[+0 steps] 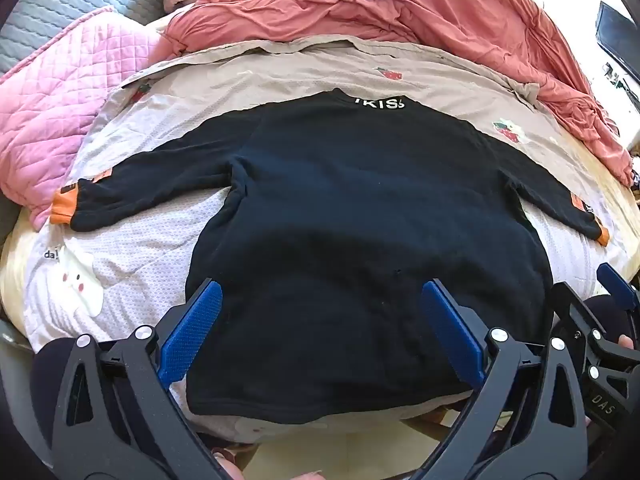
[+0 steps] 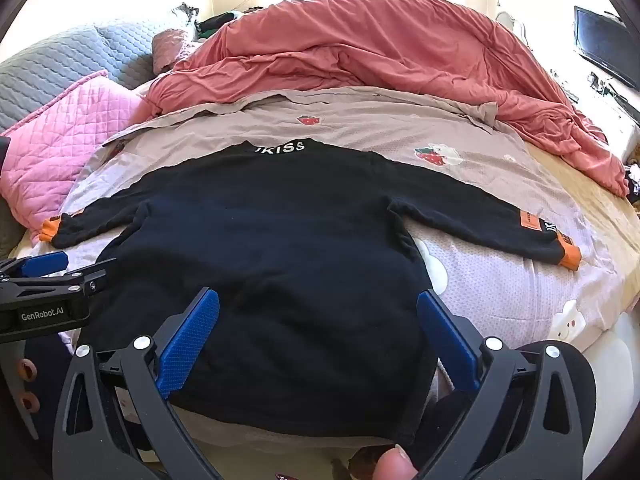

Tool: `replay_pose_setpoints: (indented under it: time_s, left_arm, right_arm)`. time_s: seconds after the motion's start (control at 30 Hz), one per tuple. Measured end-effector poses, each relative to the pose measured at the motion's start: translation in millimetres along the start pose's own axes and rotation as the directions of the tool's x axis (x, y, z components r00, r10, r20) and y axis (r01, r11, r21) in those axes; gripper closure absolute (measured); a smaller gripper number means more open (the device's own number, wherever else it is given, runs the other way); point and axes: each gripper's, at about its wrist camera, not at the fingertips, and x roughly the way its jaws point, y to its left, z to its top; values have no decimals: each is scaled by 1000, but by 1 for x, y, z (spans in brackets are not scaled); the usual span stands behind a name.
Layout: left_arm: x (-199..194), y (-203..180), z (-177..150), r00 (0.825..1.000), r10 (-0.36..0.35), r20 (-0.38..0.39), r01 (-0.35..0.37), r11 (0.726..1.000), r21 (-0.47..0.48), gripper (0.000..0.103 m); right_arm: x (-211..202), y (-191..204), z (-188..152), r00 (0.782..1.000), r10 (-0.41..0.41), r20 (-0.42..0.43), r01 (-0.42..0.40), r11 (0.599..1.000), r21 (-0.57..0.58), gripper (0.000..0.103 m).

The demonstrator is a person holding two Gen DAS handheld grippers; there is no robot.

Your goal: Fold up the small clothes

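Both blue-padded black grippers, left gripper (image 1: 322, 328) and right gripper (image 2: 318, 336), hover spread wide and empty above a black long-sleeved sweatshirt with orange cuffs (image 1: 360, 208), lying flat on a strawberry-print bedsheet (image 1: 280, 76). "IKISS" marks its collar; only the right view shows "GenRobot.AI" on the left tool.
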Motion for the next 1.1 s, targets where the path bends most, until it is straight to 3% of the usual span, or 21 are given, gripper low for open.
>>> replay_pose_setpoints:
  time_s: [1.1]
  left_arm:
    - [-1, -2, 0, 1000, -3, -10, 3, 1000, 8, 9]
  right_arm:
    - [1, 1, -1, 1000, -12, -7, 12, 1000, -9, 4]
